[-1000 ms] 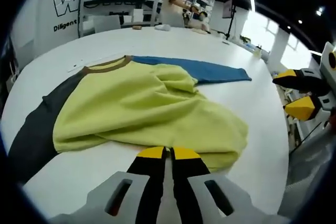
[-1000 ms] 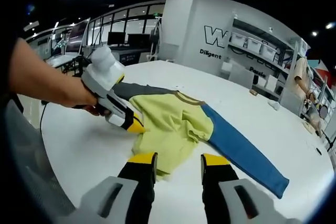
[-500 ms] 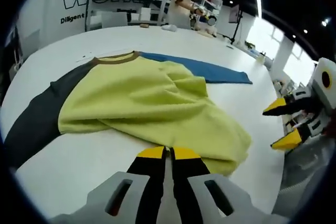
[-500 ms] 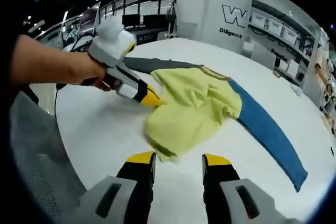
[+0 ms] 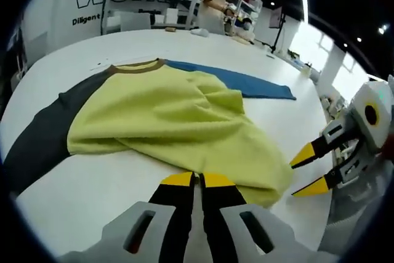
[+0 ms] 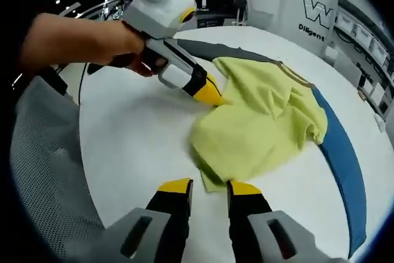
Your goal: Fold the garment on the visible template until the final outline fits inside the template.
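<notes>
Garment position: the garment (image 5: 166,121) is lying spread on the white table (image 5: 86,195), its yellow-green body partly folded over, a dark grey sleeve (image 5: 43,137) reaching one way and a blue sleeve (image 5: 240,83) the other.
Left gripper view extras: it is showing shelving with bins and a person standing at the far end of the table.
Right gripper view extras: it is showing a bare hand (image 6: 126,44) gripping the left gripper's handle, plus grey mesh beside the table edge.
Left gripper (image 5: 197,180): its yellow tips are pressing together, pinching the near yellow-green hem.
Right gripper (image 6: 209,187): its jaws are standing apart, hovering just beside the garment's corner, gripping nothing.
</notes>
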